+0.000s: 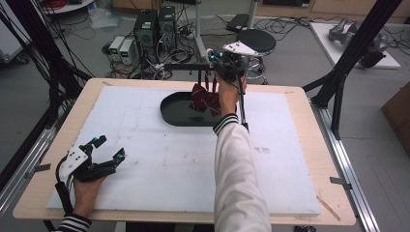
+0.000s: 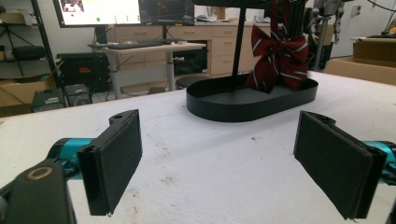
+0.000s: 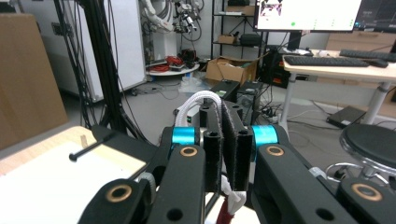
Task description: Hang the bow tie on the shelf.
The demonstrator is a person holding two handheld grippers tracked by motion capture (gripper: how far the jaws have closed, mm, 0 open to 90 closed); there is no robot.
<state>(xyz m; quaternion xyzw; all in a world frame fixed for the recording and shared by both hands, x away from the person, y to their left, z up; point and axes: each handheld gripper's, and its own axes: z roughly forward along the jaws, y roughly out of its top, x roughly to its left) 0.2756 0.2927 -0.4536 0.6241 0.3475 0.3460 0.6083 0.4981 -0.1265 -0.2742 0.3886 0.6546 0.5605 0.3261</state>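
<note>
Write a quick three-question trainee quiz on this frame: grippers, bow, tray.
1. True or false: the left gripper is shut on the bow.
2. Which gripper holds the white strap of the red striped bow? A) left B) right C) neither
3. Fill in: the bow hangs over the black oval ____.

Key
1. False. The left gripper rests low on the white board with its jaws wide apart and nothing between them.
2. B. The right gripper is raised at the far side of the table, and its pads are closed on the strap.
3. tray. The bow's lower end sits inside the tray's rim.
</note>
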